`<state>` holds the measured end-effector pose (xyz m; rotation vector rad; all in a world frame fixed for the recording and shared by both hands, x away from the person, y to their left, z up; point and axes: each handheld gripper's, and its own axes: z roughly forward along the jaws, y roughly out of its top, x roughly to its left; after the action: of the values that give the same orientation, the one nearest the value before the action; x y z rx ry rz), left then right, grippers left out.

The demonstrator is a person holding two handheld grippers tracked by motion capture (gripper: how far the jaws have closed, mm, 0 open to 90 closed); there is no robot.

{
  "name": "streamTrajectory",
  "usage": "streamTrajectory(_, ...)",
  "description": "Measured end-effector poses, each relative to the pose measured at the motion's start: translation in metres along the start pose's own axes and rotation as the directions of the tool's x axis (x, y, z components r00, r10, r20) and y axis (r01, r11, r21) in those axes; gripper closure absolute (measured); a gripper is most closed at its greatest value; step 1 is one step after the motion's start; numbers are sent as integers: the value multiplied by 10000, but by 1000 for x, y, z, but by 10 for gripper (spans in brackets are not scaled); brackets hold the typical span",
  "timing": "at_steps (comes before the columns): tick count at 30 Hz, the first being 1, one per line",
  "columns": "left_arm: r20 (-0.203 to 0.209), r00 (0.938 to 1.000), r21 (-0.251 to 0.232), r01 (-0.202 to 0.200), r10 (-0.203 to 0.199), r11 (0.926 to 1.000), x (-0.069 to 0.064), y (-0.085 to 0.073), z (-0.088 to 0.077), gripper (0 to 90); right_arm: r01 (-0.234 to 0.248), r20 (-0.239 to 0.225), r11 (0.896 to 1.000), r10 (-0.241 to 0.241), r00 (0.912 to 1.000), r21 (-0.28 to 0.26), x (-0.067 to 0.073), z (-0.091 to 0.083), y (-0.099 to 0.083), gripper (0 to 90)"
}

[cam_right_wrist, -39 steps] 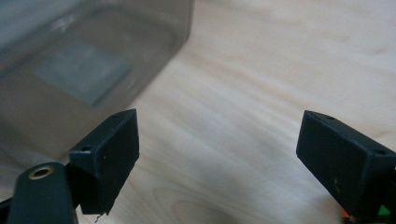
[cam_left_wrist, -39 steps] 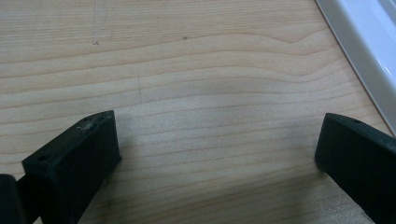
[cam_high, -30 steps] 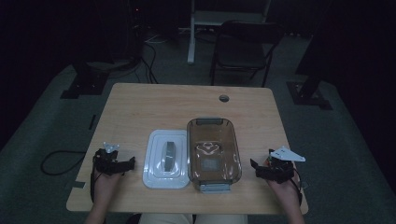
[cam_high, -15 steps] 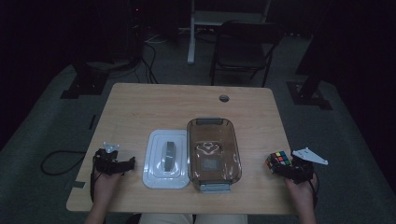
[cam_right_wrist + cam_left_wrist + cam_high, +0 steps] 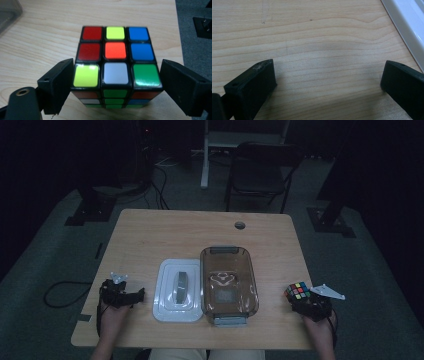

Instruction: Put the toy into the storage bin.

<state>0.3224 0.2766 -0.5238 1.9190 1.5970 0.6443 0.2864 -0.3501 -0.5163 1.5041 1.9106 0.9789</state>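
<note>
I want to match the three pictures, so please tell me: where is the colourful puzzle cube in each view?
High view: puzzle cube near the right edge of the table, at the right hand-held gripper.
Left gripper view: bare wood, with the white lid at upper right.
Right gripper view: cube in the centre, between the jaws, which have just been closing on it.
Shared landmark: the light wooden table.

A high camera is looking forward and down over the whole table (image 5: pixel 150 240); both gripper cameras are looking closely along its wooden surface.
</note>
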Motion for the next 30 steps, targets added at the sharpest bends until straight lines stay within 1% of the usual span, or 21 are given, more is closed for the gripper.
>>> streamTrajectory(2, 1, 10000, -3, 4, -4, 10000, 0, 0, 0, 5, 17, -35, 9999, -16, 10000, 106, 0, 1, -1, 155)
streamTrajectory(3, 2, 10000, 2, -3, 3, 10000, 0, 0, 0, 5, 51, 0, 10000, -51, 10000, 81, 0, 1, -1, 180)
streamTrajectory(4, 1, 10000, -2, 2, -2, 10000, 0, 0, 0, 5, 64, -34, 9999, -64, 10000, 99, 0, 1, -2, 182)
streamTrajectory(5, 1, 10000, -5, 4, -4, 10000, 0, 0, 0, 5, 75, -96, 9998, -73, 9999, 201, 0, 1, -2, 182)
streamTrajectory(6, 1, 10000, -3, 1, -1, 10000, 0, 0, 0, 5, 142, -113, 9993, -138, 9998, 338, 1, 2, -2, 213)
streamTrajectory(8, 0, 10000, -4, 3, -3, 10000, 0, 0, 0, 5, 115, -138, 9993, -110, 9998, 364, 2, 2, -3, 215)
streamTrajectory(10, 1, 10000, -1, -1, 1, 10000, 0, 0, 0, 5, 103, -106, 9990, -99, 9999, 431, 2, 2, -3, 258)
streamTrajectory(12, 0, 10000, -2, -1, 1, 10000, 0, 0, 0, 5, 48, -31, 9989, -47, 10000, 474, 3, 2, -3, 329)
streamTrajectory(16, 2, 10000, 1, 1, -1, 10000, 0, 0, 0, 5, 85, 42, 9991, -87, 10000, 409, 3, 2, -3, 338)
streamTrajectory(19, 2, 10000, 2, 1, -1, 10000, 0, 0, 0, 5, 134, -46, 9992, -132, 9999, 382, 3, 0, -2, 339)
streamTrajectory(24, 1, 10000, 1, 3, -3, 10000, 0, 0, 0, 5, 62, -264, 9999, -64, 9996, -99, 3, -11, 8, 339)
streamTrajectory(27, 2, 10000, 1, 0, 0, 10000, 0, 0, 0, 5, 179, -392, 9995, -190, 9991, -274, 4, -16, 15, 339)
streamTrajectory(30, 1, 10000, 1, 2, -2, 10000, 0, 0, 0, 5, 295, -643, 9988, -319, 9974, -385, 6, -21, 20, 339)
